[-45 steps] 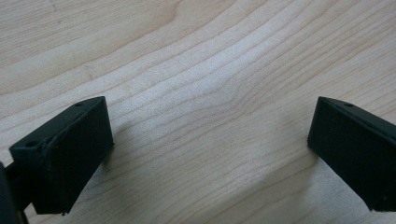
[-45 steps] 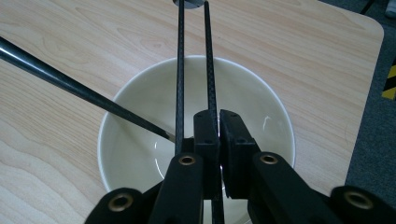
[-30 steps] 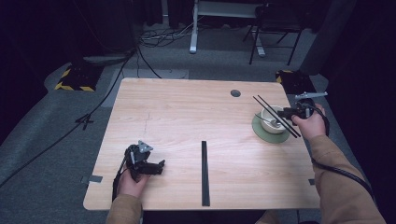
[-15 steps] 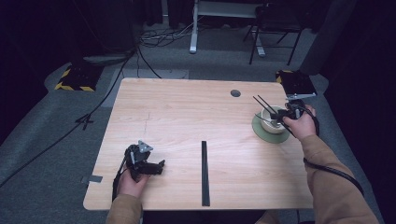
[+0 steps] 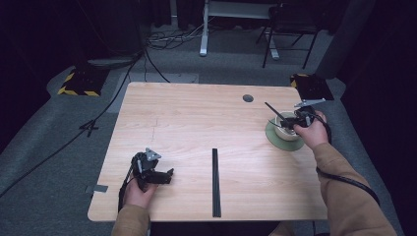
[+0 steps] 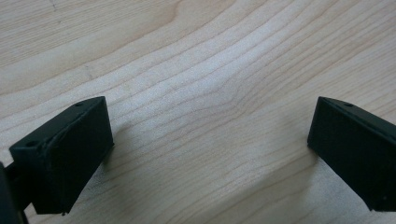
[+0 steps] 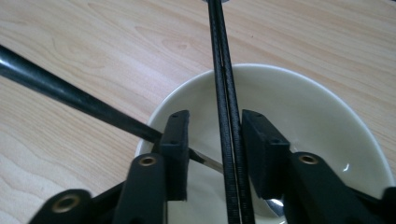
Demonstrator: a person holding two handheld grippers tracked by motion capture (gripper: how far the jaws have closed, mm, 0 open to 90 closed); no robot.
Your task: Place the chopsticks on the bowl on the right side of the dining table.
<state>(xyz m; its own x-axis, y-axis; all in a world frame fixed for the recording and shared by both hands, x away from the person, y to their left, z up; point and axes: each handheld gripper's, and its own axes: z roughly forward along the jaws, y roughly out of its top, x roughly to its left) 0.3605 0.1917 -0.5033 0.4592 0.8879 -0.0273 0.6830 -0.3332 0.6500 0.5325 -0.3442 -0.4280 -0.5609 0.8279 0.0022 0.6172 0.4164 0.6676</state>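
A: Step now? R gripper [image 7: 212, 156] sits over the bowl [image 7: 303, 107], jaws astride a chopstick pair [image 7: 223, 84] lying across the rim. Jaws have just been closing, sticks between them, but a gap shows each side: not clamped yet, so no hold.

B: Where's that on the surface [image 5: 196, 118]?

A: Far right, bowl on a green plate [image 5: 273, 139]. High view shows the R gripper [image 5: 290, 123] at the bowl, sticks [image 5: 275, 112] poking out up-left.

B: Next move?

A: My read: finish the squeeze so both sticks are pinched together, then lift straight up. They're thin and round, could roll or split apart if the pads catch just one.

B: Anything in the way?

A: A dark handle [image 7: 70, 93] slants in from the left, metal end running down into the bowl, prob. a spoon. It passes just by the left jaw and could get nudged. Bowl may shift on the plate too.

B: L side?

A: L gripper [image 5: 164, 175] rests near-left on bare wood, wide open, nothing between its jaws. Second pair of sticks [image 5: 215, 182] lies flat at centre-front, well apart from both.
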